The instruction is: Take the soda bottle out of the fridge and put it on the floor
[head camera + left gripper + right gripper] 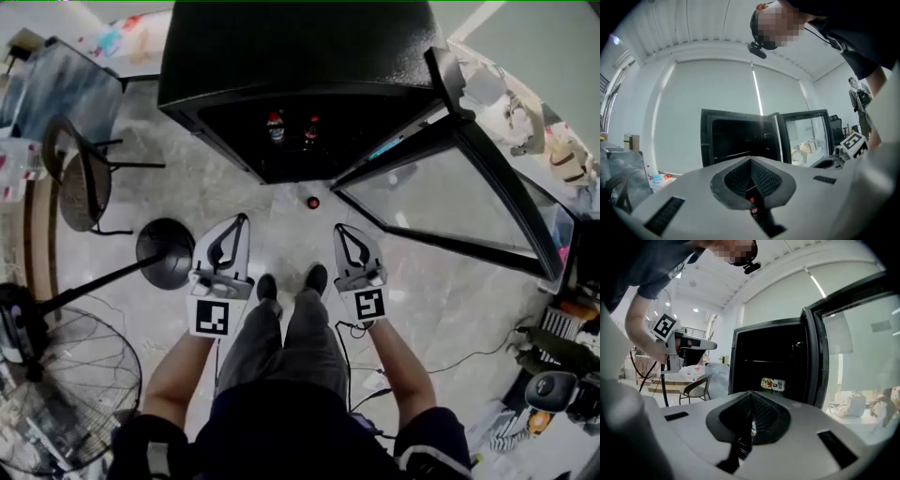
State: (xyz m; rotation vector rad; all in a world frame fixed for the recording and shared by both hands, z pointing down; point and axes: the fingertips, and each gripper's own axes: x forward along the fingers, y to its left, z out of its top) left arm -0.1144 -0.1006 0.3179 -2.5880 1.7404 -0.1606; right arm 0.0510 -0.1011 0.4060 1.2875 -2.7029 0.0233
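Both grippers are empty with their jaws together: the left gripper [239, 225] and the right gripper [341, 232] are held side by side in front of the person's body, tips pointing towards the fridge [281, 47], and each gripper view shows its two pads meeting with nothing between them; the soda bottle [312, 202] stands upright on the floor [291, 246], red cap up, between the person's shoes and the open front of the fridge, well apart from both grippers and near the free edge of the glass door [450, 202], which stands swung wide to the right; both gripper views catch the bottle as a small shape through the slot under the closed pads; inside the dark cabinet two red-capped bottles [275, 127] stand side by side, and the right gripper view shows a green-labelled bottle [773, 384] on a shelf; judging from this, the placing step looks finished and the task is at or very near its end, with the bottle out and set down; little is left to do beyond keeping the grippers clear of it; if the door is to be shut, which the task does not ask, its edge would pass close to the bottle and would need a careful swing.
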